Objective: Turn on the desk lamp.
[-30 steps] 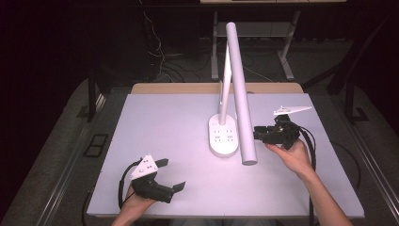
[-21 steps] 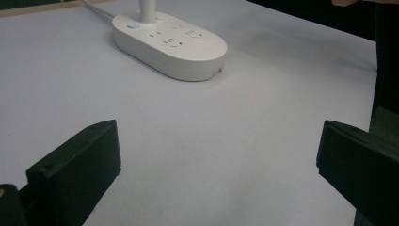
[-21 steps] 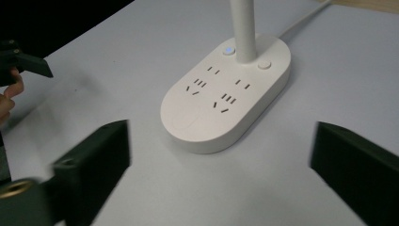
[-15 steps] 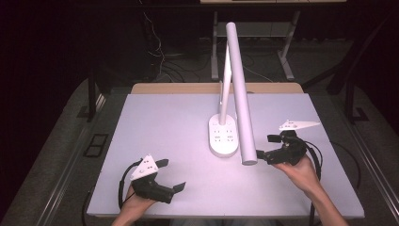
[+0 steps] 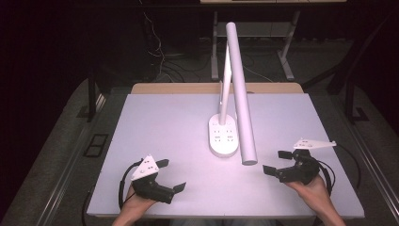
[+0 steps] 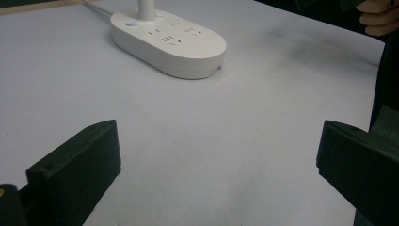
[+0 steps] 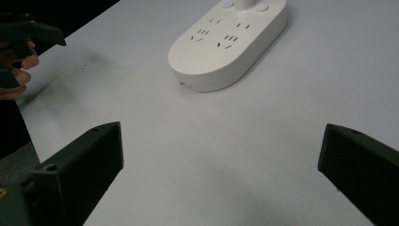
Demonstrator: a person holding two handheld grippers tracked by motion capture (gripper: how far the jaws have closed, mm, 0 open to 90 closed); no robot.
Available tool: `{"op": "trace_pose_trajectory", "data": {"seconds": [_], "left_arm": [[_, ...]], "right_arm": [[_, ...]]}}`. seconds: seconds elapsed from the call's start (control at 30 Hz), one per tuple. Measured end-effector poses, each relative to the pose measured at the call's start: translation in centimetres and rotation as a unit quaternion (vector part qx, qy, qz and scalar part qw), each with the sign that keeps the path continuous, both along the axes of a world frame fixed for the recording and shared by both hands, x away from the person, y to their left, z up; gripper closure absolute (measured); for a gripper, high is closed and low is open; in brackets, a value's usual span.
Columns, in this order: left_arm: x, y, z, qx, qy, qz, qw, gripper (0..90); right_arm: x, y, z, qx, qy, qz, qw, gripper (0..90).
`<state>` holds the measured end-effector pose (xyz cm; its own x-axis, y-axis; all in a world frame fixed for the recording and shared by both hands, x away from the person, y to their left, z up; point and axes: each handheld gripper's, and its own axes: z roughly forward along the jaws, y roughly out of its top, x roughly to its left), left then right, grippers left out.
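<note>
The lamp base [image 5: 224, 136] and its slanting tube [image 5: 241, 89] block mid-table [image 5: 155, 122]; both sides lie open.

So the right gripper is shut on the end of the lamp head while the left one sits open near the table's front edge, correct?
Not quite. The right gripper is open and apart from the lamp head, as the high view shows. The left gripper does sit open near the front edge.

Lamp base [image 6: 168, 41]: white plastic, smooth, faint sheen. Lamp head [image 5: 241, 94]: white tube, smooth, matt. Desk [image 5: 160, 122]: pale matt top, wood-look back edge. Left gripper [image 5: 170, 175] and right gripper [image 5: 276, 161]: black matt plastic.
</note>
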<state>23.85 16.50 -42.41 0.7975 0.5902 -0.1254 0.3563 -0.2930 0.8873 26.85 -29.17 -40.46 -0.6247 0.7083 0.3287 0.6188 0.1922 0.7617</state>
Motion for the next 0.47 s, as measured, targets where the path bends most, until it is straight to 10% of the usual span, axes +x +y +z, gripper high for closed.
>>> {"op": "trace_pose_trajectory", "data": {"seconds": [0.47], "left_arm": [[0.0, -0.1, -0.1, 0.003, 0.006, 0.000, 1.0000, 0.0]], "right_arm": [[-2.7, -0.4, -1.6, 0.009, -0.015, -0.016, 0.9997, 0.1]]}}
